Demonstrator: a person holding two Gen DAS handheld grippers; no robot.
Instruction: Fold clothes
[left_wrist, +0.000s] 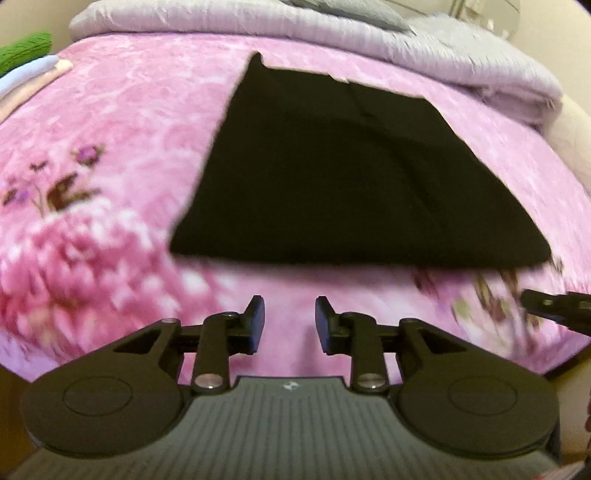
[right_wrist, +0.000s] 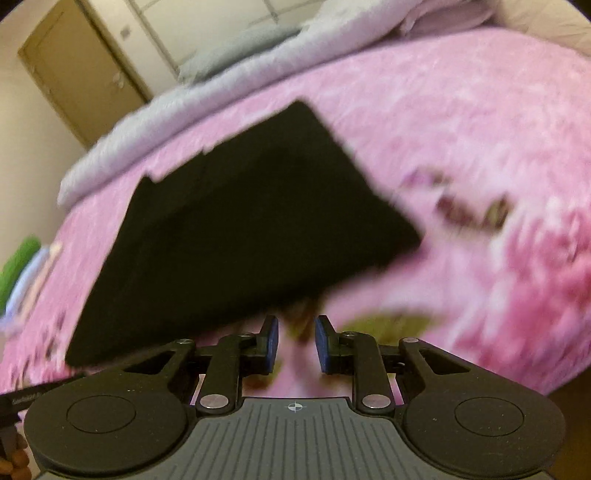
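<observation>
While both frames are showing some motion blur, contents are reading as follows: black garment, folded flat into a rough four-sided shape, is lying on the pink floral blanket covering the bed, approx. mid-bed. Left gripper is hovering just short of the garment's near edge, w/ fingers standing apart and nothing btwn them, only pink blanket showing in the gap. Right gripper is sitting at the garment's near edge in its own view, fingers likewise parted and gripping nothing; whether the left pad is touching cloth, cannot tell. Right gripper's tip is also poking into the left wrist view at the right edge, just beside the garment's near right corner. Lavender-grey quilt is lying bunched along the far side of the bed. Stack of folded clothes, green on top of pale blue & peach, is resting at the far left of the blanket, well apart from the garment. Brown door is showing in the right wrist view, upper left.
</observation>
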